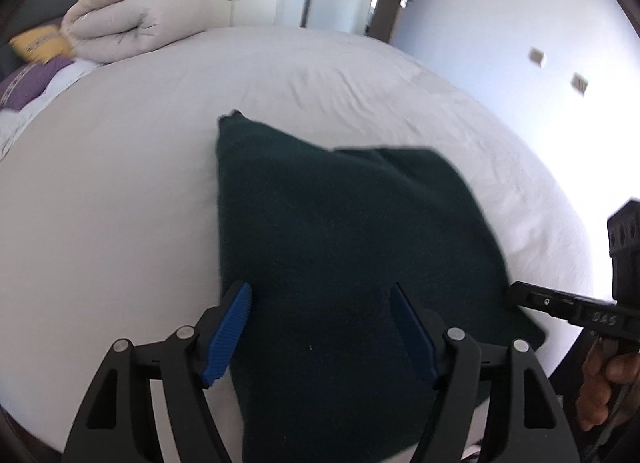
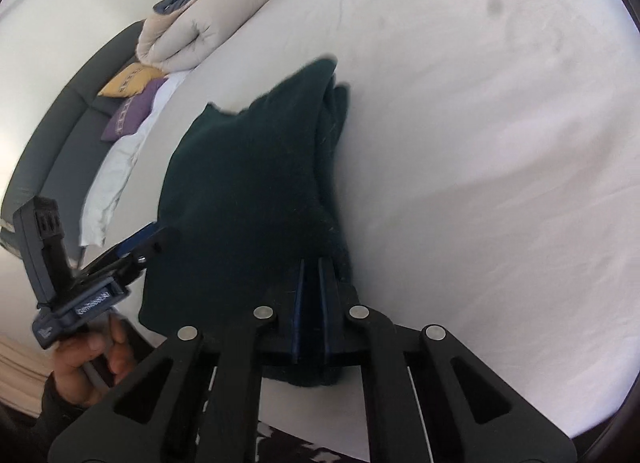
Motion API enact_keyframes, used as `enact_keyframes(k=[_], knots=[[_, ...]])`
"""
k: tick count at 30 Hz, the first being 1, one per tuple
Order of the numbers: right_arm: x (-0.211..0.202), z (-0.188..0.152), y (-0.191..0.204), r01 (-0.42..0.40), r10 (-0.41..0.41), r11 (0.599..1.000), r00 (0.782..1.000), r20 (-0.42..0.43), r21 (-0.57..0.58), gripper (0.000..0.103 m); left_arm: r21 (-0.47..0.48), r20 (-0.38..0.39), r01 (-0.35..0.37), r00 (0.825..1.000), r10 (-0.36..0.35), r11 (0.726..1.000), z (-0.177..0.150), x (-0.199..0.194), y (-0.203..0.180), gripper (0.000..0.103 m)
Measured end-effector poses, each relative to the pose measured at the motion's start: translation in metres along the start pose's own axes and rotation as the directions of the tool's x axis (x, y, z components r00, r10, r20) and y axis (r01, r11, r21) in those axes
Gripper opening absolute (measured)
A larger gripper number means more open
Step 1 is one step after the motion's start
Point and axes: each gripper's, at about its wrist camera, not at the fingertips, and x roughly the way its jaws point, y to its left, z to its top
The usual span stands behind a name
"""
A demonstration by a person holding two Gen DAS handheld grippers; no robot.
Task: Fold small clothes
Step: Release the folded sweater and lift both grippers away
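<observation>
Your left gripper [image 1: 320, 327] is wide open over the dark cloth [image 1: 340, 243] on the bed [image 1: 120, 183]. Your right gripper [image 2: 314, 267] pinches the cloth's edge.

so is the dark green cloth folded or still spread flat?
Folded, at least partly. In the right wrist view the dark green cloth shows stacked layers along its right edge, and it lies as a compact shape on the white bed.

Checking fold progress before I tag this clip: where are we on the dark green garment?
Done: dark green garment lies partly folded on the white bed, layers stacked along one side. In hand: right tongs are shut on its near edge; left tongs hang open above it. Left: top edge is uneven, so further folding looks needed.
</observation>
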Motion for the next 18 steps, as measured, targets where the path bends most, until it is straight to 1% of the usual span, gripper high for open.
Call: enact_keyframes(k=[1, 2, 3, 4, 5, 6, 7, 8, 9, 10, 11, 12, 13, 14, 15, 16, 17, 18], knots=[[-0.009, 0.002, 0.002, 0.075, -0.075, 0.997, 0.997, 0.028, -0.012, 0.011, -0.020, 0.033, 0.004, 0.999, -0.003, 1.000, 0.001, -0.013, 0.002, 0.074], [-0.019, 0.001, 0.002, 0.118, -0.117, 0.993, 0.992, 0.046, -0.018, 0.011, -0.019, 0.059, -0.003, 0.998, 0.004, 1.000, 0.002, -0.021, 0.001, 0.074], [-0.030, 0.000, 0.004, 0.138, -0.136, 0.990, 0.988, 0.066, -0.021, 0.011, -0.005, 0.106, -0.032, 0.994, 0.032, 0.999, 0.001, -0.037, -0.002, 0.075], [-0.046, 0.000, 0.007, 0.153, -0.149, 0.988, 0.983, 0.107, -0.027, 0.011, 0.026, 0.174, -0.087, 0.981, 0.082, 0.996, 0.000, -0.056, -0.008, 0.079], [-0.058, 0.000, 0.013, 0.173, -0.165, 0.984, 0.975, 0.150, -0.036, 0.011, 0.055, 0.246, -0.142, 0.961, 0.125, 0.988, -0.001, -0.074, -0.015, 0.095], [-0.073, 0.000, 0.024, 0.209, -0.193, 0.976, 0.958, 0.210, -0.057, 0.012, 0.070, 0.308, -0.187, 0.938, 0.157, 0.980, -0.002, -0.089, -0.020, 0.103], [-0.087, 0.011, 0.030, 0.235, -0.207, 0.969, 0.943, 0.259, -0.081, 0.014, 0.085, 0.398, -0.239, 0.898, 0.187, 0.967, -0.005, -0.109, -0.028, 0.103], [-0.100, 0.011, 0.040, 0.257, -0.214, 0.961, 0.927, 0.307, -0.106, 0.018, 0.101, 0.462, -0.276, 0.864, 0.201, 0.956, -0.008, -0.126, -0.035, 0.103], [-0.114, 0.009, 0.056, 0.294, -0.224, 0.946, 0.897, 0.382, -0.137, 0.029, 0.113, 0.506, -0.307, 0.836, 0.212, 0.945, -0.010, -0.139, -0.041, 0.103], [-0.129, 0.012, 0.067, 0.319, -0.225, 0.935, 0.870, 0.438, -0.154, 0.041, 0.120, 0.553, -0.361, 0.798, 0.240, 0.925, -0.011, -0.155, -0.050, 0.103], [-0.143, 0.008, 0.076, 0.338, -0.218, 0.926, 0.841, 0.495, -0.167, 0.081, 0.116, 0.567, -0.396, 0.779, 0.267, 0.911, -0.011, -0.163, -0.055, 0.103], [-0.157, 0.005, 0.089, 0.358, -0.204, 0.917, 0.800, 0.564, -0.176, 0.103, 0.106, 0.583, -0.448, 0.751, 0.309, 0.888, -0.010, -0.177, -0.064, 0.103], [-0.174, -0.003, 0.102, 0.379, -0.181, 0.909, 0.735, 0.653, -0.174, 0.103, 0.097, 0.591, -0.462, 0.739, 0.323, 0.882, -0.009, -0.184, -0.067, 0.103], [-0.193, -0.012, 0.113, 0.390, -0.141, 0.904, 0.657, 0.741, -0.174, 0.103, 0.077, 0.602, -0.479, 0.721, 0.342, 0.874, -0.009, -0.195, -0.071, 0.103], [-0.205, -0.018, 0.123, 0.401, -0.110, 0.899, 0.597, 0.795, -0.177, 0.103, 0.047, 0.610, -0.486, 0.706, 0.360, 0.873, -0.009, -0.207, -0.073, 0.103], [-0.217, -0.023, 0.137, 0.424, -0.084, 0.887, 0.542, 0.836, -0.185, 0.103, 0.026, 0.607, -0.478, 0.705, 0.366, 0.878, -0.009, -0.215, -0.073, 0.103], [-0.230, -0.025, 0.146, 0.437, -0.074, 0.879, 0.518, 0.852, -0.189, 0.103, 0.017, 0.600, -0.456, 0.716, 0.356, 0.890, -0.007, -0.224, -0.073, 0.103], [-0.239, -0.026, 0.156, 0.447, -0.063, 0.873, 0.501, 0.863, -0.196, 0.103, 0.019, 0.593, -0.427, 0.733, 0.333, 0.904, -0.004, -0.230, -0.072, 0.103]])
